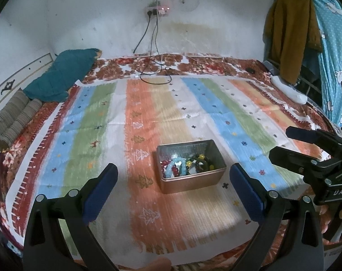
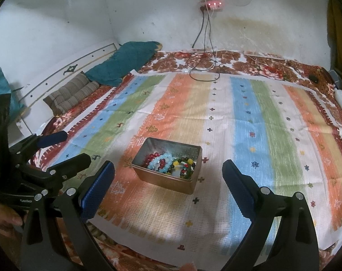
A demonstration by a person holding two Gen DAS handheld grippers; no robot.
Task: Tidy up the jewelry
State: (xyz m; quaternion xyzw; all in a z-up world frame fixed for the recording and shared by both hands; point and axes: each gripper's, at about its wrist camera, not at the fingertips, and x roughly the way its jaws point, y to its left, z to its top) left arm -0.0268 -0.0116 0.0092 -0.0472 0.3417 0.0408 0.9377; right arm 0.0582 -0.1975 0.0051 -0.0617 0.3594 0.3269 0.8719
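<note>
I am holding my left claw [image 1: 173, 188] above the near part of the striped cloth [image 1: 193, 117] that is covering the bed, its two blue pads standing wide apart with nothing between them. The metal tin [image 1: 191, 166] is sitting on the cloth just beyond that claw, between the lines of its two fingers, open at the top. Inside the tin the beaded bracelets [image 1: 186, 163] are lying in a heap: a dark red one, a pale blue one, and a dark one with yellow beads, all touching each other.

I am holding my right claw [image 2: 168, 187] just to the right of the tin, and its pads are also spread wide with nothing gripped. From the right wrist view the tin [image 2: 168, 164] is lying between and a little beyond the pads, and neither claw is touching it.

Far behind the tin, a teal blanket [image 1: 65, 74] is lying at the head of the bed, and black cables [image 1: 153, 67] are trailing onto the bed from the wall.
</note>
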